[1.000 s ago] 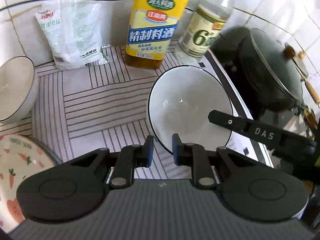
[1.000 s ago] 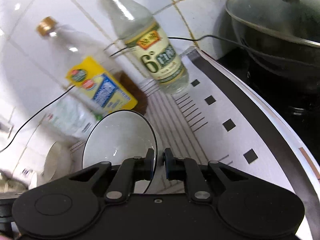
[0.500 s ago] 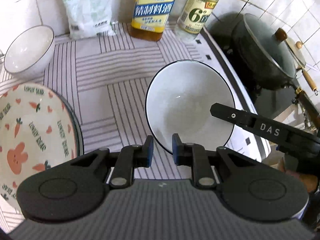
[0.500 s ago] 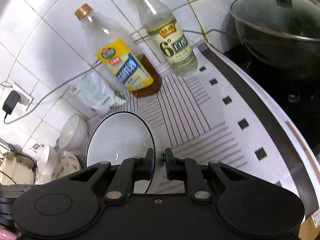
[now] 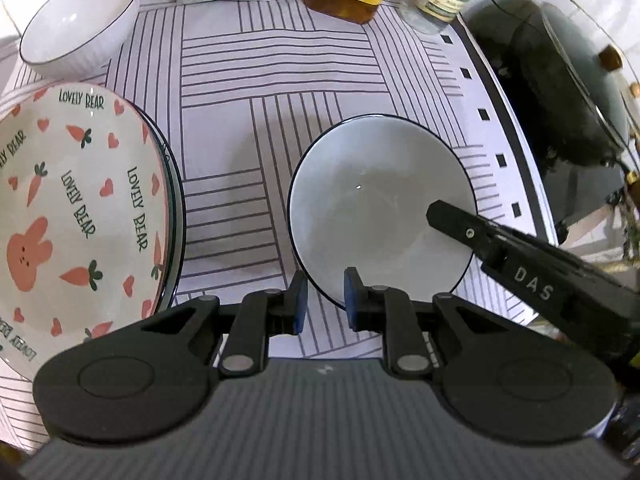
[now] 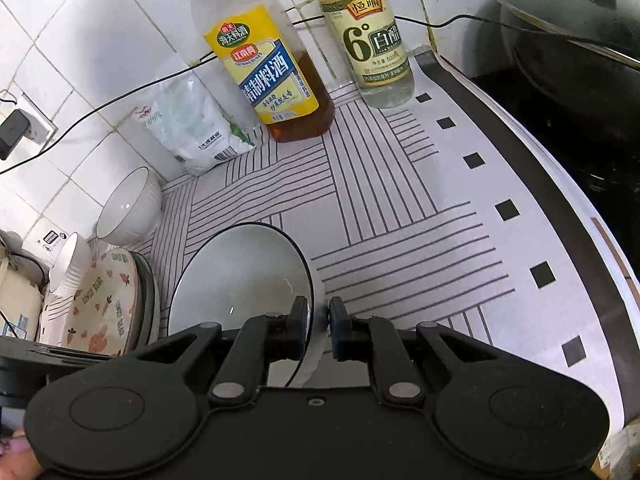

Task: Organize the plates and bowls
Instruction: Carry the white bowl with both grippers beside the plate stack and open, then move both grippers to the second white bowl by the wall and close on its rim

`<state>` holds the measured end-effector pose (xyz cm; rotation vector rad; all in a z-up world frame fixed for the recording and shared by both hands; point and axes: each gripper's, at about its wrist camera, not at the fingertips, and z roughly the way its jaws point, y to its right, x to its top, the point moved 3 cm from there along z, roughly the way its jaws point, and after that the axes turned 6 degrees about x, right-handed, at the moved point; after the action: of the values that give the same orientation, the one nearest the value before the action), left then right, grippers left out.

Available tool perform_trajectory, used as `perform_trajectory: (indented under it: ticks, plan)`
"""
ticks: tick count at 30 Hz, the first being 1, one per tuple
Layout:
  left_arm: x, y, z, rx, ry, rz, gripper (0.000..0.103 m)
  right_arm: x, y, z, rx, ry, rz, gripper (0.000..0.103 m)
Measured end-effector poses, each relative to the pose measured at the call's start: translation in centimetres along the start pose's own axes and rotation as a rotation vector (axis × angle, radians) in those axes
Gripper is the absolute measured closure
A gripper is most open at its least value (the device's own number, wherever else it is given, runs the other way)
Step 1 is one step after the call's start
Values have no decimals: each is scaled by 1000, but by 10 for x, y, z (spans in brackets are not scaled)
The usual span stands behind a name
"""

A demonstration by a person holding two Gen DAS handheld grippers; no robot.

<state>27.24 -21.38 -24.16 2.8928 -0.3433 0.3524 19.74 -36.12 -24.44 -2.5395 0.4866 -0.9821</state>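
A white bowl with a dark rim (image 5: 380, 208) is held above the striped mat; it also shows in the right wrist view (image 6: 240, 276). My right gripper (image 6: 319, 326) is shut on its rim, one finger inside and one outside. My left gripper (image 5: 325, 300) has its jaws slightly apart by the bowl's near rim, with nothing held. A carrot-and-rabbit plate (image 5: 72, 208) tops a stack of plates at the left (image 6: 104, 304). A second white bowl (image 5: 80, 20) stands at the back left (image 6: 128, 208).
A cooking wine bottle (image 6: 264, 60), a vinegar bottle (image 6: 372, 40) and a white packet (image 6: 188, 128) stand along the tiled wall. A dark lidded pot (image 5: 560, 84) sits on the stove at right. Another white dish (image 6: 68, 264) stands at far left.
Both grippers have pulled back and up with the bowl. The plate stack and the back-left bowl have come further into view.
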Motion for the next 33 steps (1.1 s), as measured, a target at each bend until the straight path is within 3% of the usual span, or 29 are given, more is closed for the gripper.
perform_trajectory:
  ticks: [5,7,10,14,18,22,27,33]
  plan:
    - [3,0,-9,-11,7,-9,82,4,3,5,-13,-15,49,84]
    - [5,-1,-17,-13,17,4,77,6,3,0,4,4,91,73]
    - [6,-4,-33,-25,45,21,70,10,1,-12,22,27,136,68]
    - [7,-12,-56,-36,77,39,64,16,-21,-35,-19,52,51,60]
    - [9,-27,-80,-44,118,38,55,15,-44,-47,-10,40,-13,41]
    - [10,-45,-103,-20,175,66,45,5,-65,-50,-33,44,-19,39]
    - [13,-74,-129,-2,234,73,34,-2,-100,-58,-18,73,-50,31]
    - [21,-114,-148,47,326,93,21,4,-148,-56,8,103,-124,29]
